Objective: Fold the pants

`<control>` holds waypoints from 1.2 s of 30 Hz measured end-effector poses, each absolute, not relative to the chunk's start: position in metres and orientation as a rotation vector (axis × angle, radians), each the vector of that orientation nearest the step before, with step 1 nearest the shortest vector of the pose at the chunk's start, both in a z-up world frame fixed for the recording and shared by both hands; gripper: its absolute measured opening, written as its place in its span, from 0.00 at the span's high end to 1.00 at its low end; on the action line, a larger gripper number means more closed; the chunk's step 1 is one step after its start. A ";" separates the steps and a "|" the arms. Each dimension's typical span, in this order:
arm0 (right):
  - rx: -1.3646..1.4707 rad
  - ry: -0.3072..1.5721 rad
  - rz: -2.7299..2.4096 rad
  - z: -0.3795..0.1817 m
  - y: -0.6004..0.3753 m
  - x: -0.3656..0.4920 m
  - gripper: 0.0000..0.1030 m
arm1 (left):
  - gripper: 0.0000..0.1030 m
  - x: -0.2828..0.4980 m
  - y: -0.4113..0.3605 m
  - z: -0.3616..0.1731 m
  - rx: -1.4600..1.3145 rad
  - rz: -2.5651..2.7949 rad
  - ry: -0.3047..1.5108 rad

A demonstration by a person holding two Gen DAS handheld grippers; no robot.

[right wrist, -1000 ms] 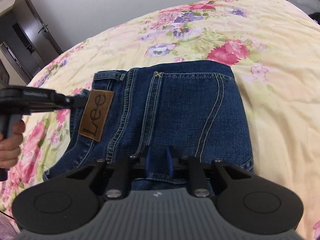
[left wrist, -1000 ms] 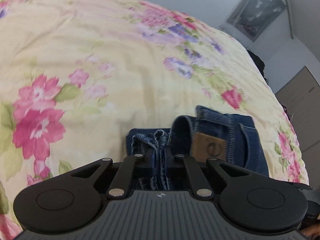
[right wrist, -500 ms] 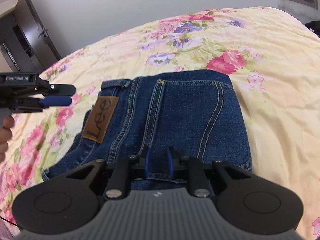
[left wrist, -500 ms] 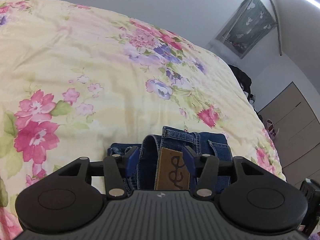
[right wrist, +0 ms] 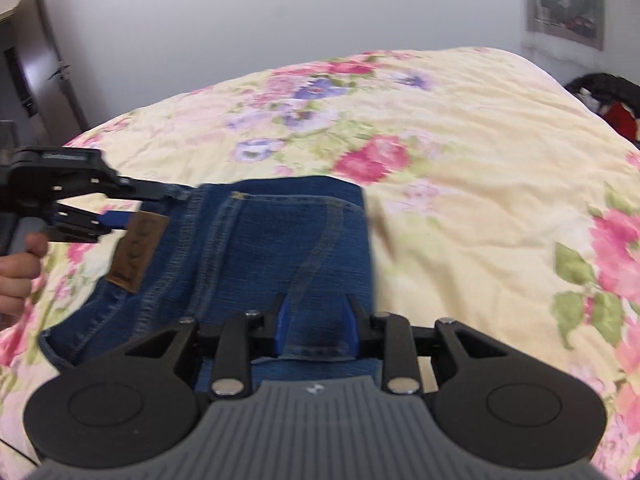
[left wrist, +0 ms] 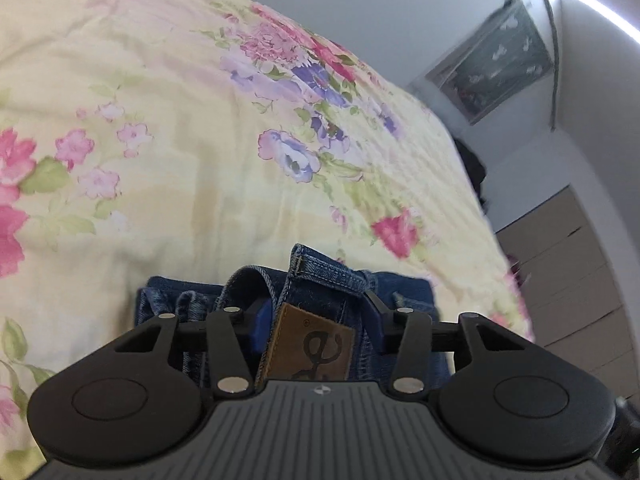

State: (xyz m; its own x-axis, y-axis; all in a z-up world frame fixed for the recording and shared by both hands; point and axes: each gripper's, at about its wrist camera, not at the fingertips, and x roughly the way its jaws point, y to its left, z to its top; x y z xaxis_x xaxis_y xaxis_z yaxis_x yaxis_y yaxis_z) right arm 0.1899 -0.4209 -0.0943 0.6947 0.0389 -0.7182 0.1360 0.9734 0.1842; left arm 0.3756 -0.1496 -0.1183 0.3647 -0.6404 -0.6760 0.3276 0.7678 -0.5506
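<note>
On the bed (left wrist: 160, 160), risks tugging the folded jeans (right wrist: 260, 248) askew: left tongs (left wrist: 316, 316) just closing astride the waistband (left wrist: 320, 276), grip unclear, right tongs (right wrist: 316, 320) just opening, loose around the near edge (right wrist: 316, 354).

I see bright, even daylight — a ceiling light strip (left wrist: 600, 4) glares top right; motion blur smears the bedspread (right wrist: 480, 184), fisheye bends the edges.

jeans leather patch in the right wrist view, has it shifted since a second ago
Yes: the leather patch has lifted toward the door at the left, with the left hand-held gripper around the jeans waistband.
</note>
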 end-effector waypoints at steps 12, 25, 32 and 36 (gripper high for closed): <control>0.234 0.800 -0.086 -0.083 -0.434 0.174 0.78 | 0.92 0.323 -0.151 -0.048 -0.067 -0.583 0.873; 0.123 0.881 -0.027 -0.113 -0.403 0.162 0.87 | 1.00 0.360 -0.075 -0.151 -0.152 -0.309 1.069; 0.148 0.823 -0.039 -0.090 -0.404 0.163 0.85 | 0.99 0.339 -0.093 -0.092 -0.199 -0.511 0.956; 0.161 0.813 -0.088 -0.083 -0.413 0.157 0.85 | 0.99 0.324 -0.128 -0.082 -0.140 -0.592 0.924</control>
